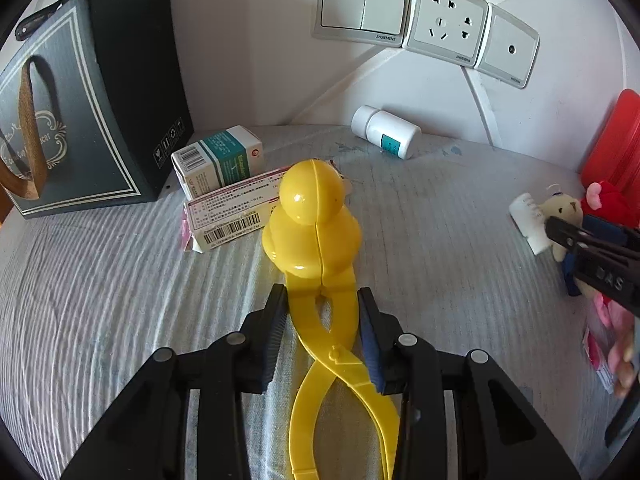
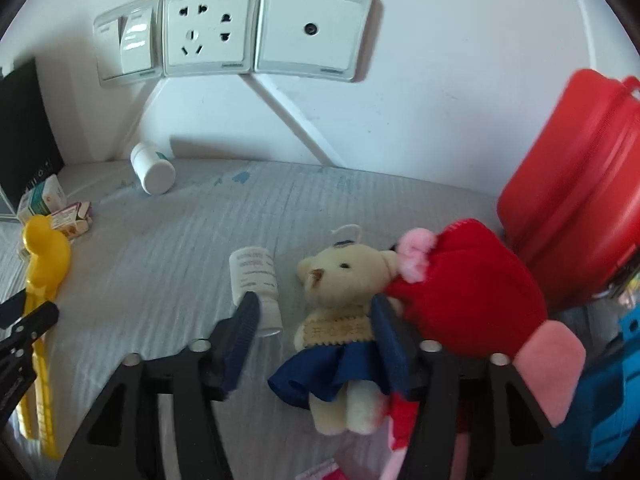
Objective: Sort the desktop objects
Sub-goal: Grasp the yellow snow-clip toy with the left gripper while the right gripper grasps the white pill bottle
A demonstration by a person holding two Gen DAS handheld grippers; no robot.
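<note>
A yellow duck-shaped tongs toy [image 1: 316, 236] lies on the grey striped cloth. My left gripper [image 1: 323, 300] is open, its fingers on either side of the toy's neck above the crossed handles. The toy also shows at the left of the right wrist view [image 2: 44, 256]. My right gripper [image 2: 316, 308] is open around a small cream teddy bear in a blue skirt [image 2: 340, 300]. A red plush [image 2: 468, 288] lies against the bear's right side and a small white bottle [image 2: 256, 276] lies by my left finger.
Two medicine boxes [image 1: 224, 184] lie beside a dark gift bag [image 1: 80, 104] at the left. A white pill bottle [image 1: 386, 130] lies near the wall with switch and sockets [image 1: 444, 24]. A red case [image 2: 576, 184] leans at the right, a blue object [image 2: 616, 384] below it.
</note>
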